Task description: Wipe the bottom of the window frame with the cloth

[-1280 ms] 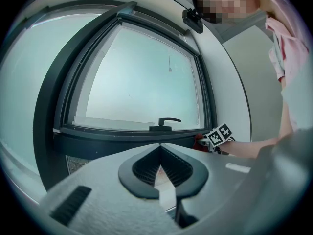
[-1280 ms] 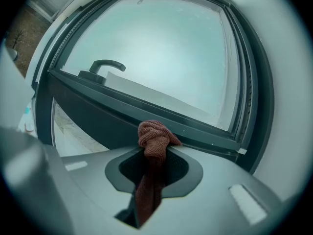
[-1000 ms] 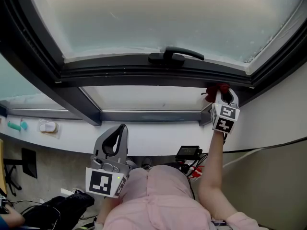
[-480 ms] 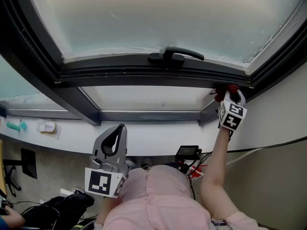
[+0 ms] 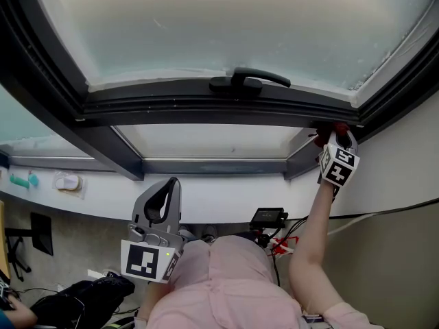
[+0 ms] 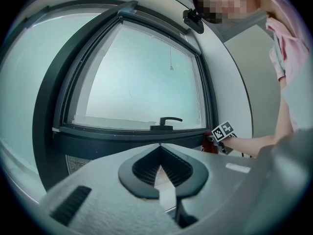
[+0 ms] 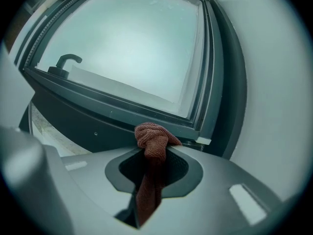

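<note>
The left gripper is held low at the left, below the sill and well apart from the window frame. Its fingers are closed tip to tip with nothing between them. The handle sits mid-frame on the bottom rail. At the right, the right gripper is raised to the frame's bottom right corner. Its fingers are clamped on the red cloth, and the cloth's bunched end touches the bottom rail just beside that corner.
</note>
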### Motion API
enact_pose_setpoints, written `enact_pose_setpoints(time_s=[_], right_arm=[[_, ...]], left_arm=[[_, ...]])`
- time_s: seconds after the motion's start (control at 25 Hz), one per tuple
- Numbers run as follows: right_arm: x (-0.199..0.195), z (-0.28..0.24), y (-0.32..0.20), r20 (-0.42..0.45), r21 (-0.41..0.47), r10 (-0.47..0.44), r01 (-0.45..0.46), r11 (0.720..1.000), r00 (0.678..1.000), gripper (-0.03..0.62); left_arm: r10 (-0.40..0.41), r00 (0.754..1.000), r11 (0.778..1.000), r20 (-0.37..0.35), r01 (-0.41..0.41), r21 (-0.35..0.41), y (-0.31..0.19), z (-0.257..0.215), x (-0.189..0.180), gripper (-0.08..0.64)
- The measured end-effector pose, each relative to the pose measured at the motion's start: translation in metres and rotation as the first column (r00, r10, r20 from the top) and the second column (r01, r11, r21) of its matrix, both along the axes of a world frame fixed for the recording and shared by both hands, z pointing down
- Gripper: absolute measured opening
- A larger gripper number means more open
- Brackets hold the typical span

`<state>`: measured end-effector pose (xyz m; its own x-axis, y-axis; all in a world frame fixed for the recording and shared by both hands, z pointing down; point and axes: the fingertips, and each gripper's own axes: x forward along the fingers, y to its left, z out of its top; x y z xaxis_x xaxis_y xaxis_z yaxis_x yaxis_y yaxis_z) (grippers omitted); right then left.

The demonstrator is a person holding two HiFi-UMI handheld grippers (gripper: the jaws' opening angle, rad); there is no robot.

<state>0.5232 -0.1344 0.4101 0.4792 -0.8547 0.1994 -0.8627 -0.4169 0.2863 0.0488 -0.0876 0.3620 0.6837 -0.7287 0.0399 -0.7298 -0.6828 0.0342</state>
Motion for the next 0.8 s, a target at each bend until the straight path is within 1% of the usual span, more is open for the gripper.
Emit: enact_pose_setpoints(time_s=[0.28, 0.8], right_arm=[[0.021, 0.000, 0.006, 0.015, 0.015, 0.035, -0.036, 0.999, 0.999, 0.071], [0.032, 0.002, 0.008, 0.021, 0.026, 0.045, -0.046, 0.999, 0.999, 0.071]], left_arm=[[-0.004, 1.000, 1.000, 0.003, 0.004, 0.002, -0.004, 0.000, 0.006, -0.006], [0.014, 1.000, 1.000, 0.006, -0.014, 0.007, -0.010, -0.002, 0.019, -0.006]])
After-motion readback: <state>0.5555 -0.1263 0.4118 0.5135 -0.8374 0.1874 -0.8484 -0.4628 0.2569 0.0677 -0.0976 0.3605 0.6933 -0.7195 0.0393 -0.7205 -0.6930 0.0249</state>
